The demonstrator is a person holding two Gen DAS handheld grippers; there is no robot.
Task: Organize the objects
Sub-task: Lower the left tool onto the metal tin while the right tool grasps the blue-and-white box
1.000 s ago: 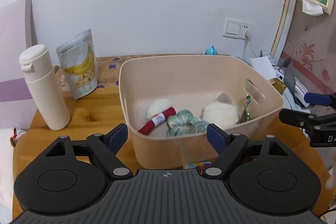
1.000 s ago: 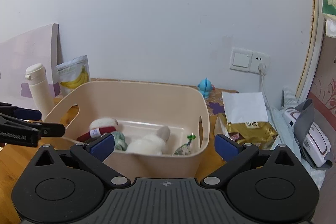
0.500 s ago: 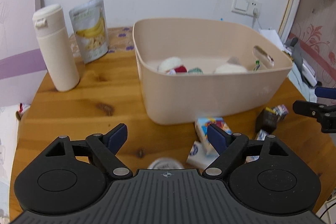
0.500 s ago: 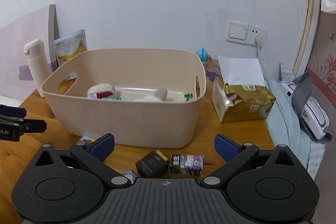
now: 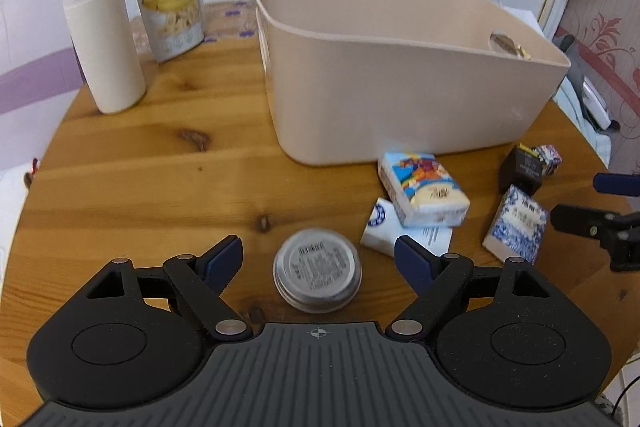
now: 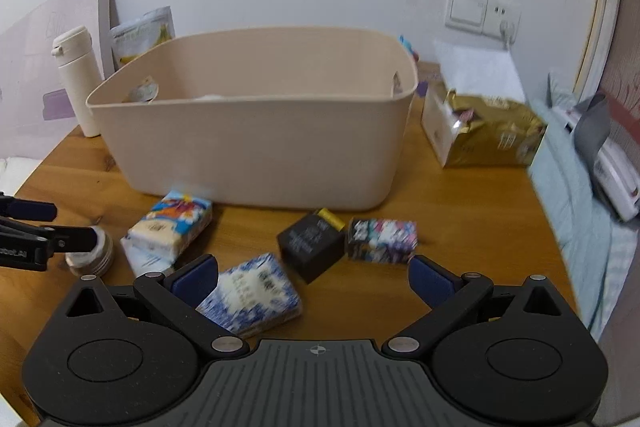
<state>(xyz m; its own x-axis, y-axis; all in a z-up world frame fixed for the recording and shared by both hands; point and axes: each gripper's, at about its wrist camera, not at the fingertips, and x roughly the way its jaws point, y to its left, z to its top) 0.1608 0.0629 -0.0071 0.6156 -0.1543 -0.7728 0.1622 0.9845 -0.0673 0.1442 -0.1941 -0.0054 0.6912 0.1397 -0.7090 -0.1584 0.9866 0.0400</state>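
A beige plastic bin (image 5: 400,83) (image 6: 256,143) stands on the round wooden table (image 5: 140,179). In front of it lie a round silver tin (image 5: 317,275) (image 6: 90,257), a colourful tissue pack (image 5: 422,189) (image 6: 170,227), a white packet (image 5: 384,227), a blue-and-white box (image 5: 516,225) (image 6: 252,293), a black box (image 5: 524,169) (image 6: 310,247) and a small patterned box (image 6: 382,241). My left gripper (image 5: 319,259) is open, with the tin between its fingers. My right gripper (image 6: 314,277) is open above the blue-and-white box and black box.
A cream bottle (image 5: 100,27) and a banana-chip pouch (image 5: 170,3) stand at the back left. A gold bag (image 6: 484,133) lies right of the bin. A bed with a grey-and-white device (image 6: 608,155) lies beyond the table's right edge.
Both grippers have drawn back from over the bin and tilted down toward the table's front. The small items in front of the bin have come into view; the bin's contents are now hidden.
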